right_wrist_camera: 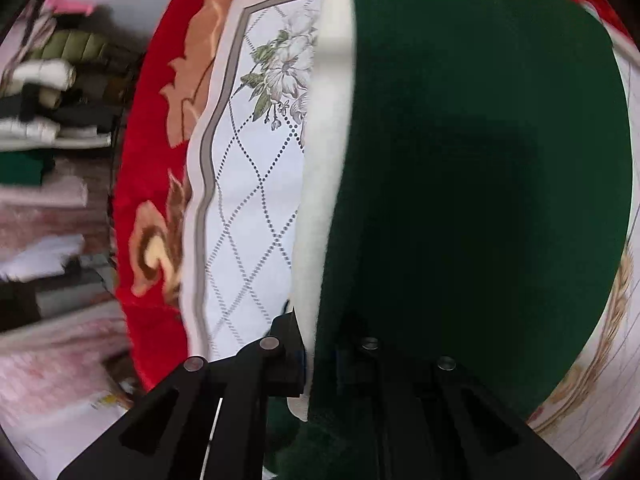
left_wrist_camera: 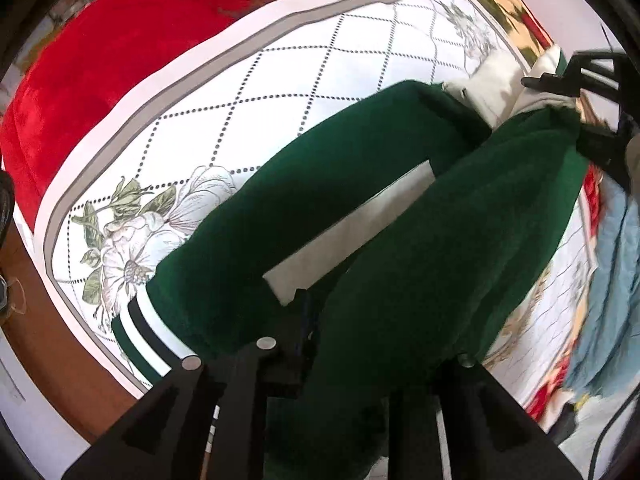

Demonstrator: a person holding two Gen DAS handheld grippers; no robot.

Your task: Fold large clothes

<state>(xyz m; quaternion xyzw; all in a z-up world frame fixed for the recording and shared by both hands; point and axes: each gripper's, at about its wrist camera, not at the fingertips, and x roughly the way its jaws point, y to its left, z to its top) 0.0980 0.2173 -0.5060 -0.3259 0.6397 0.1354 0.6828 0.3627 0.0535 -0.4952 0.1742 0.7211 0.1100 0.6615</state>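
Observation:
A large dark green garment (left_wrist_camera: pixel 360 200) with white panels and a striped cuff (left_wrist_camera: pixel 140 332) hangs lifted over a white floral quilted sheet (left_wrist_camera: pixel 280 80). My left gripper (left_wrist_camera: pixel 320 344) is shut on a fold of the green cloth. The right gripper (left_wrist_camera: pixel 592 92) shows at the far right of the left wrist view, holding the garment's other end. In the right wrist view the green garment (right_wrist_camera: pixel 480 160) fills the frame, with its white lining (right_wrist_camera: pixel 320 200) at the left. My right gripper (right_wrist_camera: pixel 320 352) is shut on the cloth.
A red floral blanket (left_wrist_camera: pixel 100 60) lies under the sheet, seen also in the right wrist view (right_wrist_camera: pixel 152 200). Stacked folded clothes (right_wrist_camera: pixel 48 100) sit on shelves at the left. A light blue cloth (left_wrist_camera: pixel 612 280) lies at the right. A wooden edge (left_wrist_camera: pixel 60 340) runs lower left.

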